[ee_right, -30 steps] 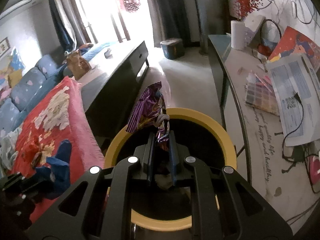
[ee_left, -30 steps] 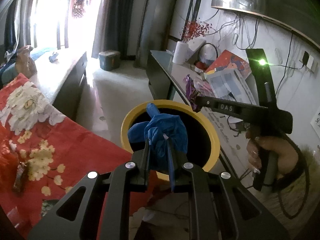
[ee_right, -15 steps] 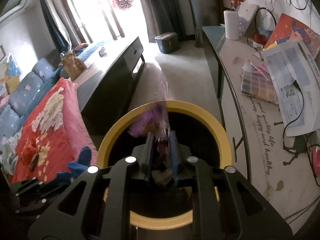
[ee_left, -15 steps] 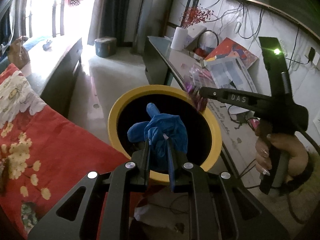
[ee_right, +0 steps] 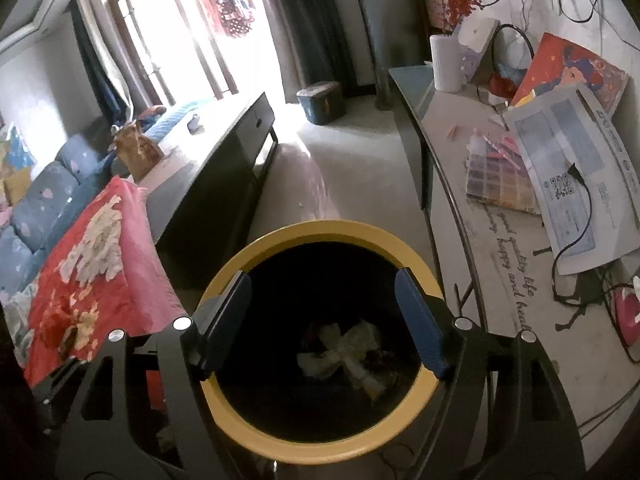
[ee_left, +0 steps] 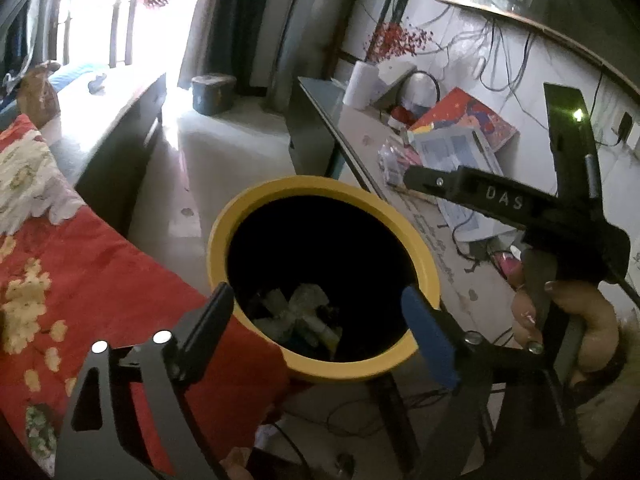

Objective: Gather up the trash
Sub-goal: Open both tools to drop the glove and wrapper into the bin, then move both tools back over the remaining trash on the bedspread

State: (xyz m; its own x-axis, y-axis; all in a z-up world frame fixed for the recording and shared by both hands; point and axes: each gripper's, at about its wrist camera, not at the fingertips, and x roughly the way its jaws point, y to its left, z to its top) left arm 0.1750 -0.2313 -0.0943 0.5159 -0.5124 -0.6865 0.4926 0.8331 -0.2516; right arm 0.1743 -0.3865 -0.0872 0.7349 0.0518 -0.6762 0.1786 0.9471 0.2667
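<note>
A second ago I had a blue glove pinched in the left gripper (ee_left: 320, 320) and a purple wrapper in the right gripper (ee_right: 324, 316); now both sets of fingers are spread wide and carry nothing, so I judge both pieces have dropped. Nearest, at the bottom centre of each wrist view, the splayed fingers frame the mouth of the yellow-rimmed bin (ee_right: 280, 450). Down inside it, in the lower middle of the frame, the trash (ee_right: 344, 350) shows as a pale, crumpled heap against the black interior; I can't pick out the glove or wrapper in that gloom. My worry from here: pulling away carelessly could knock a fingertip on the rim and tip the bin. Further off at the left edge lies the red floral blanket (ee_left: 100, 264), and at the right the cluttered desk (ee_right: 500, 300).
</note>
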